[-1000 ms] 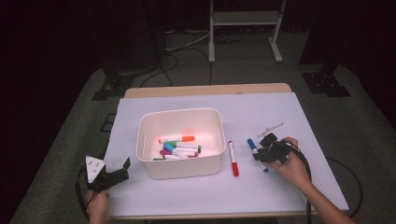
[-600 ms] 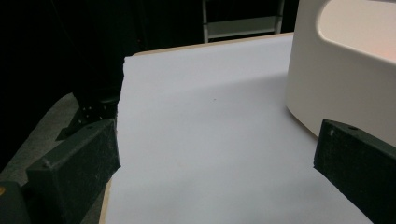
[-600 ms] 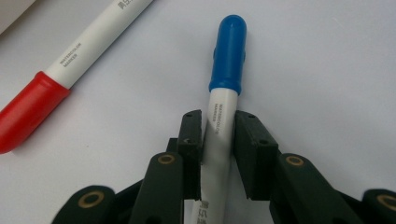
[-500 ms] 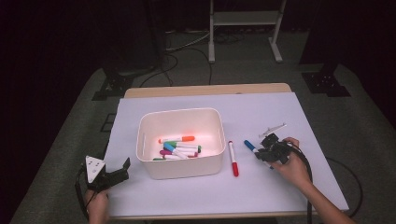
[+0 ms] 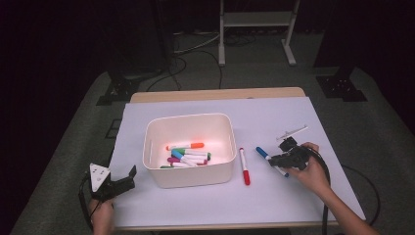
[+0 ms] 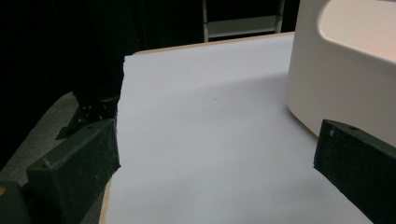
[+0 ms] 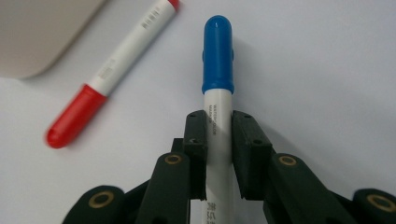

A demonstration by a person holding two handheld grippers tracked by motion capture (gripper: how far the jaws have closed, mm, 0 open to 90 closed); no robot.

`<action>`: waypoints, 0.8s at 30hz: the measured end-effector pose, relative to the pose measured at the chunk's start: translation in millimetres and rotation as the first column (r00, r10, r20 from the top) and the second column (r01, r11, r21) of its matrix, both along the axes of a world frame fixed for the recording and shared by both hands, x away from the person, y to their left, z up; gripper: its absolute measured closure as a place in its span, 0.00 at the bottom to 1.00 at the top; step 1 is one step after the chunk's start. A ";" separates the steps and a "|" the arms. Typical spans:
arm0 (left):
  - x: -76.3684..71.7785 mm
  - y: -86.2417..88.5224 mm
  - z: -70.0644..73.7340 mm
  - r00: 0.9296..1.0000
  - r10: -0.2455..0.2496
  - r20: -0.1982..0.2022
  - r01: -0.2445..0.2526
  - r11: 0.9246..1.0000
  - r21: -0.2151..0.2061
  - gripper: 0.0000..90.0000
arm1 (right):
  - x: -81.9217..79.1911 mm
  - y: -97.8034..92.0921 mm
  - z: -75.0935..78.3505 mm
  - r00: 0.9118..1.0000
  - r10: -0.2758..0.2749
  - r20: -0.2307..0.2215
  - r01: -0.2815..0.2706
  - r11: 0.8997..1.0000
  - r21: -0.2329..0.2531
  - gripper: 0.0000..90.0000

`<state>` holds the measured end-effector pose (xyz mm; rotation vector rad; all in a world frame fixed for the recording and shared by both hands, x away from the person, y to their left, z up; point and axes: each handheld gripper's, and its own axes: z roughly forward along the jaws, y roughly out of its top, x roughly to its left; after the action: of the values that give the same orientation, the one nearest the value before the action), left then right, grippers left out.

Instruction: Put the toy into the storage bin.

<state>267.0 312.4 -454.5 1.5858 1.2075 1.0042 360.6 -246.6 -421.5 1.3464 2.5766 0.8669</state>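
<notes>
A dark room surrounds the desk (image 5: 274, 105), whose top is covered by a white sheet, with cables and a metal stand on the floor beyond the far edge.

The right claw (image 7: 218, 135) is clamped on a blue-capped marker (image 7: 217, 79), its two jaws pressed against the white barrel just behind the cap, which points away from the hand. In the high view this claw (image 5: 286, 159) sits toward the desk's right edge with the marker (image 5: 264, 154) angled toward the middle; whether the marker touches the sheet cannot be told.

The left claw (image 6: 219, 158) has its jaws spread wide and grips nothing. In the high view it (image 5: 125, 182) rests at the front left corner of the desk, partly over the left edge of the sheet.

A red-capped marker (image 5: 244, 165) lies flat on the sheet just left of the blue one, apart from it, between the blue marker and a white bin (image 5: 188, 120). The bin stands at the middle of the desk and holds several markers (image 5: 188, 154) in mixed colours. In the left gripper view its wall (image 6: 336, 79) rises close on the right.

A thin pale stick-like item (image 5: 292, 132) lies just beyond the right claw. The sheet is bare along the front edge, the far edge and the left side.
</notes>
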 end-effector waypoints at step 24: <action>0.0 0.2 0.1 1.000 -0.001 -0.001 0.001 1.000 -0.001 0.00 | -19.9 25.2 103.4 0.986 0.159 0.055 -0.166 0.974 0.153 0.84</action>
<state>267.0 312.6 -454.3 1.5869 1.2076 1.0021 340.7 -221.4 -318.1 1.1492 2.6634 1.1341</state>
